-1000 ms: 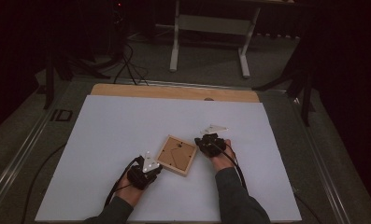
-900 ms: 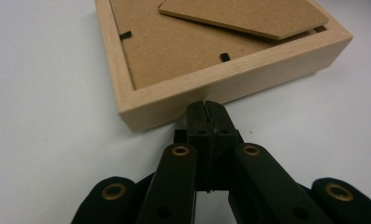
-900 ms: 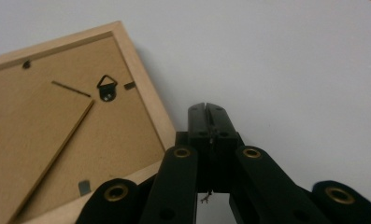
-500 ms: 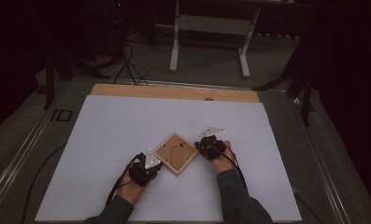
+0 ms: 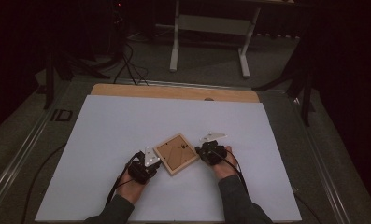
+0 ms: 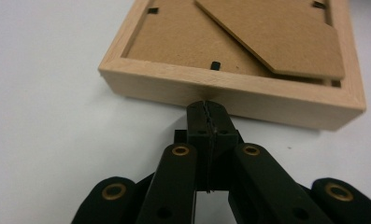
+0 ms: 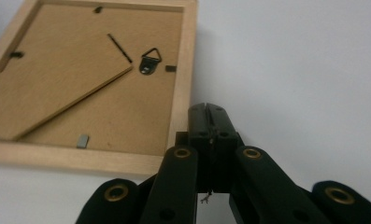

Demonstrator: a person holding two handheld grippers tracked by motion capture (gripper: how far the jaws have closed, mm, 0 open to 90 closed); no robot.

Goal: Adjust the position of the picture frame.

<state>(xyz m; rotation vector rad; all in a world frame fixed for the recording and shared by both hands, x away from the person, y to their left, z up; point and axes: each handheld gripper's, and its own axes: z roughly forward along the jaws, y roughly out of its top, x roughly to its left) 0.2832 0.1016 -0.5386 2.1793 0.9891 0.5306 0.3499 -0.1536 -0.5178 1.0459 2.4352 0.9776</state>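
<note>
A small wooden picture frame (image 5: 175,153) lies face down on the white table top (image 5: 127,126), turned like a diamond. Its brown backing board, fold-out stand and hanging hook (image 7: 149,60) face up. My left gripper (image 5: 148,164) is shut, its tips (image 6: 206,106) pressed against the frame's wooden side (image 6: 230,91). My right gripper (image 5: 206,150) is also shut, and its tips (image 7: 207,111) rest against the outer edge of the frame's opposite side (image 7: 183,93). Nothing is held between either pair of jaws.
A wooden strip (image 5: 174,92) runs along the table's far edge. Beyond it stand a white stand's legs (image 5: 206,42) and cables on a dark floor. A hand (image 5: 223,168) and sleeve hold each gripper from the near edge.
The frame has slid slightly away from me and turned a little, with both shut grippers following at its sides.
</note>
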